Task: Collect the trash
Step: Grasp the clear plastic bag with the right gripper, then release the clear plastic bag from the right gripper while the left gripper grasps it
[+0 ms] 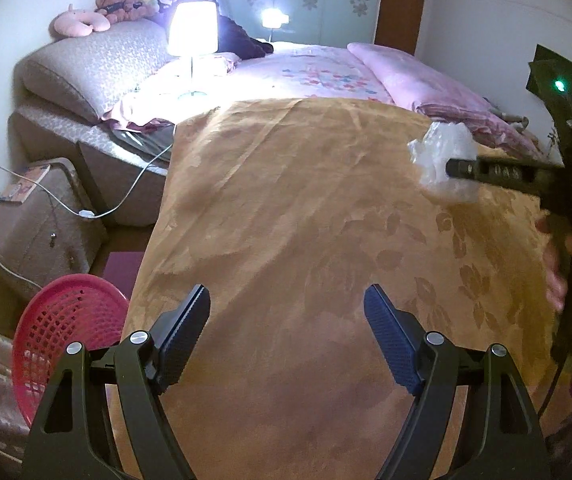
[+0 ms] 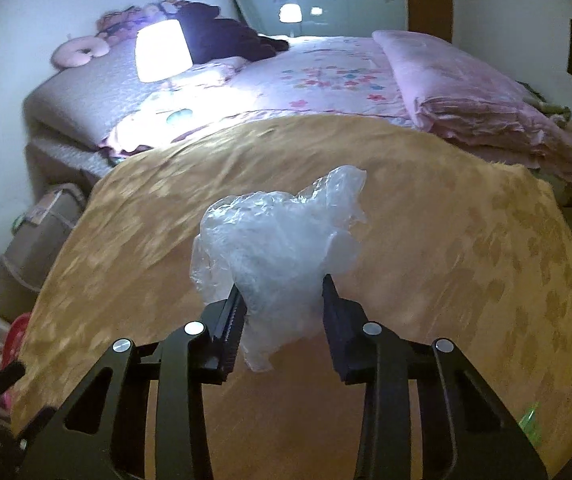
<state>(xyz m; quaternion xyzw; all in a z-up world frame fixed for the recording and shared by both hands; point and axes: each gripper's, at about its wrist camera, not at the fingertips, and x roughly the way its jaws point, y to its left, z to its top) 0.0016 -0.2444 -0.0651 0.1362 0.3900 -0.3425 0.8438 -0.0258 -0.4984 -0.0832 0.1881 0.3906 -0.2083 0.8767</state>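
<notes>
Above the bed's golden blanket (image 2: 425, 240), the right hand-held gripper (image 2: 284, 292) holds a crumpled clear plastic bag (image 2: 278, 240) in the air, so the carrying step seems in hand, and next it probably needs moving to the red basket (image 1: 62, 328) beside the wide-open, empty left hand-held gripper (image 1: 287, 320).

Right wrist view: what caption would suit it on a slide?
Right tool grips a crumpled clear plastic bag above a tan cloth.

Crinkled glossy clear plastic bag (image 2: 282, 248); matt woven orange cloth (image 1: 305, 200); red plastic basket (image 1: 66, 328).
</notes>
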